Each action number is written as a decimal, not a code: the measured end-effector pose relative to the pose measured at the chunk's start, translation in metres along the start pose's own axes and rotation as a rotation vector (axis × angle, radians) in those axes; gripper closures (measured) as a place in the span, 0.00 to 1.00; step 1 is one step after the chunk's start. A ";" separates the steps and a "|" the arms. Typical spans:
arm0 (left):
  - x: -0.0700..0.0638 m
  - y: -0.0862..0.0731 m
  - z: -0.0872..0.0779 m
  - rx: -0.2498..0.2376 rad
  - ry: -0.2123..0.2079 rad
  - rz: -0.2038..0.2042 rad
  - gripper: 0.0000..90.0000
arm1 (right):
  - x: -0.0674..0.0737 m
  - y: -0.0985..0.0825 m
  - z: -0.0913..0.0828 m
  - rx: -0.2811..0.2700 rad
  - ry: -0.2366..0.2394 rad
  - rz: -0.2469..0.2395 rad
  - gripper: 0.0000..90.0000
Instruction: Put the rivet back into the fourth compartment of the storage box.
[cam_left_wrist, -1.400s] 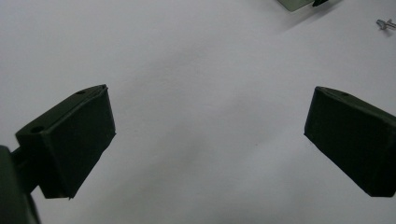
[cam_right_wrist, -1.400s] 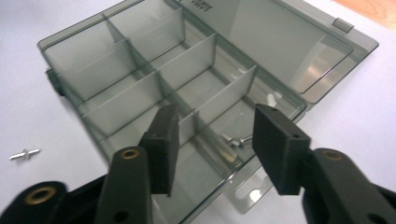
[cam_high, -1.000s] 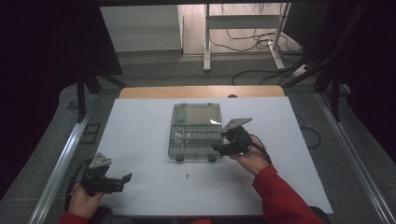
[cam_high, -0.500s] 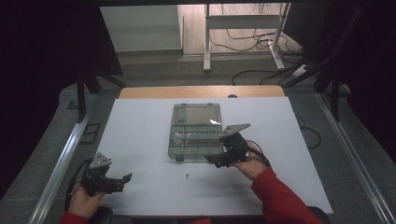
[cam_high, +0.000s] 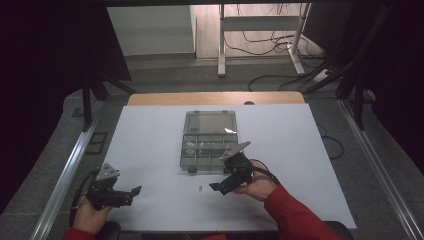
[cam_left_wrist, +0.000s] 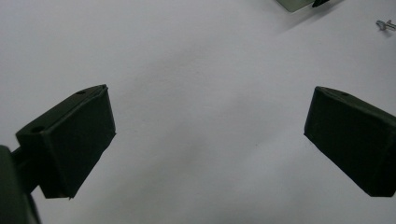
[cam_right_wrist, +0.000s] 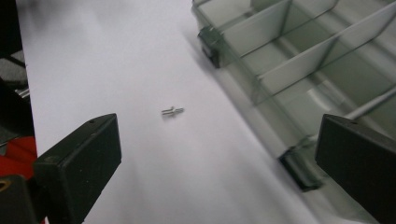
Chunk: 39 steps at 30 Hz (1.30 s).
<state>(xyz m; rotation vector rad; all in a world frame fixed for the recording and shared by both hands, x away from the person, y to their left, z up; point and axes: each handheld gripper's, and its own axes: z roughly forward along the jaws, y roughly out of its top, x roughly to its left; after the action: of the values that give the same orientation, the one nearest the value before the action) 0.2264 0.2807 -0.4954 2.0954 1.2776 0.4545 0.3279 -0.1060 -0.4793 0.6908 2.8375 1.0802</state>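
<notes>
Table (cam_high: 150, 150): white top, the largest surface, with a strip of bare wood along its far edge.

Organizer box (cam_high: 207, 141): clear grey compartment case lying open in the middle of the table, lid laid back toward the far side, tray with its dividers toward the person. In the right gripper view (cam_right_wrist: 299, 60) its near wall and two dark latches run along the right side.

Right arm: red sleeve (cam_high: 295, 215) comes in from the lower right; the right hand (cam_high: 257, 182) rests low over the table just in front of the box's near right corner, wrist angled so that the tool points left and toward the person.

Right gripper (cam_high: 220, 188): jaws spread wide with nothing between the pads; they have just been opening. Its grey three-cornered plate stands over the box's near edge.

Left arm: the left hand (cam_high: 87, 215) sits at the near left corner of the table, well apart from the box.

Left gripper (cam_high: 134, 190): held level, pointing right across the table; jaws apart and empty, bare table between them in the left gripper view (cam_left_wrist: 205, 144).

Screw (cam_high: 199, 189): tiny metal piece lying loose on the white top, in front of the box and outside it, just beside the right gripper's tips on their left. In the right gripper view (cam_right_wrist: 172, 111) it lies ahead of the open jaws, nearer the left one, touching neither. In the left gripper view (cam_left_wrist: 385, 24) it is far off at the upper right.
</notes>
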 end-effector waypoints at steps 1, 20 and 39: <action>0.000 0.000 0.000 0.000 0.000 0.000 0.02 | 0.003 0.001 0.002 0.019 0.005 0.005 0.01; 0.000 0.000 0.000 0.006 0.002 0.007 0.03 | 0.028 0.012 0.054 0.075 0.032 -0.089 0.57; -0.001 0.000 0.001 0.007 0.006 0.009 0.03 | 0.031 0.008 0.068 0.104 -0.020 -0.173 0.81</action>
<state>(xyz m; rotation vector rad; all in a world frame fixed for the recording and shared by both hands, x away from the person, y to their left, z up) 0.2265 0.2793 -0.4957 2.1082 1.2757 0.4608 0.3151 -0.0452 -0.5216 0.4478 2.8883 0.9016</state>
